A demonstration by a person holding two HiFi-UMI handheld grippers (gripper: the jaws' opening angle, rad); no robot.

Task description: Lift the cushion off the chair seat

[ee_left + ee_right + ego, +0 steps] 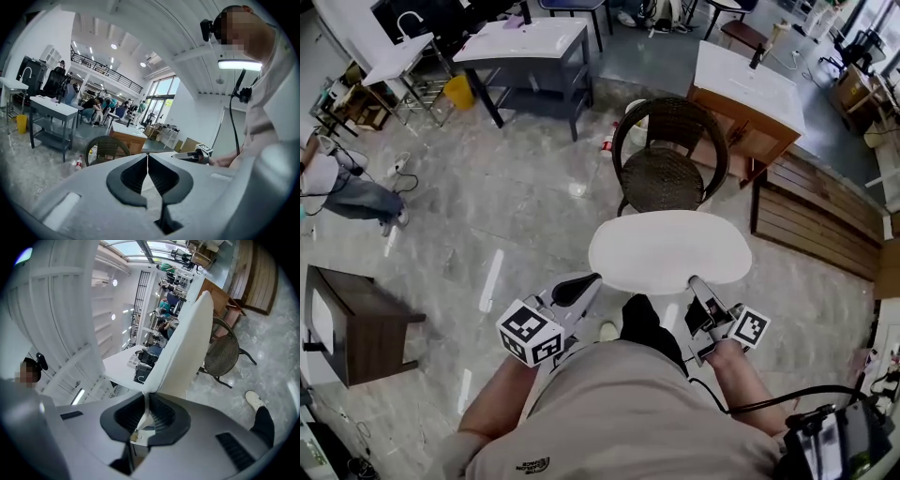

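Note:
A white oval cushion [670, 251] hangs flat in the air in front of a dark wicker chair [664, 173], clear of its bare seat. My left gripper [591, 279] is shut at the cushion's near left edge. My right gripper [698, 283] is shut on the near right edge. In the right gripper view the cushion [187, 343] runs away from the shut jaws [146, 399], with the chair [224, 352] beyond it. In the left gripper view the jaws [147, 157] meet in a thin line with a pale sliver between the pads, and the chair [101, 147] stands to the left.
A wooden cabinet with a white top [750, 89] stands right of the chair, with a slatted wooden platform [820, 216] beside it. A grey table [530, 47] and a yellow bin [459, 91] are further back. A dark side table [356, 319] is at the left. Another person [337, 187] is at the far left.

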